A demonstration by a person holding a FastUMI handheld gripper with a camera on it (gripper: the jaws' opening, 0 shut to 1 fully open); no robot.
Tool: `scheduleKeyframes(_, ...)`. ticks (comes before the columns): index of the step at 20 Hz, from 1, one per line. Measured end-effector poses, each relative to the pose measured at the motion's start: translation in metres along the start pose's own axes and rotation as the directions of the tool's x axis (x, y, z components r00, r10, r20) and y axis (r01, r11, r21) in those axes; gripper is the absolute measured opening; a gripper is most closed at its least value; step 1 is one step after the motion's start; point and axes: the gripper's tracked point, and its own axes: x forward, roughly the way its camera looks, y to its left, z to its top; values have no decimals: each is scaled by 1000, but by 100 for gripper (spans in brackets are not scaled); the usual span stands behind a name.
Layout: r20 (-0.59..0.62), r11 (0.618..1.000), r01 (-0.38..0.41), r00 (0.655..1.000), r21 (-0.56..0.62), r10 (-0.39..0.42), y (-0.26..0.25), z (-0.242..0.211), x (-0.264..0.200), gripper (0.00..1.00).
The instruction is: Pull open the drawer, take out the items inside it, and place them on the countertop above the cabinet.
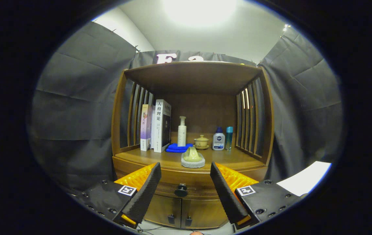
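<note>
Gripper jaws released, spread wide — drawer looks closed, its knob between them, beyond.

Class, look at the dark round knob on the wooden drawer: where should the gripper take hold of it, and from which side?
Grip the dark round knob itself, approaching straight from the front of the wooden drawer. It juts out from the drawer face, centred between the open gripper fingers, so they can probably close on its left and right sides and pull back.

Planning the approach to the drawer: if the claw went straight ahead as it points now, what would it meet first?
Probably the drawer knob. The open claw frames it between its fingers, still some way short of the drawer front. Depth is hard to judge, so it might strike the wood beside the knob.
</note>
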Motion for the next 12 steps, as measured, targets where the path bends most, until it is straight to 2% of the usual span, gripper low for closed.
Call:
scheduleKeyframes(6, 7, 1000, 14, 1000, -26, -14, -14, 9, -44, 96)
scheduleKeyframes(12, -21, 999, 33, 999, -31, -33, -27, -7, -57, 96)
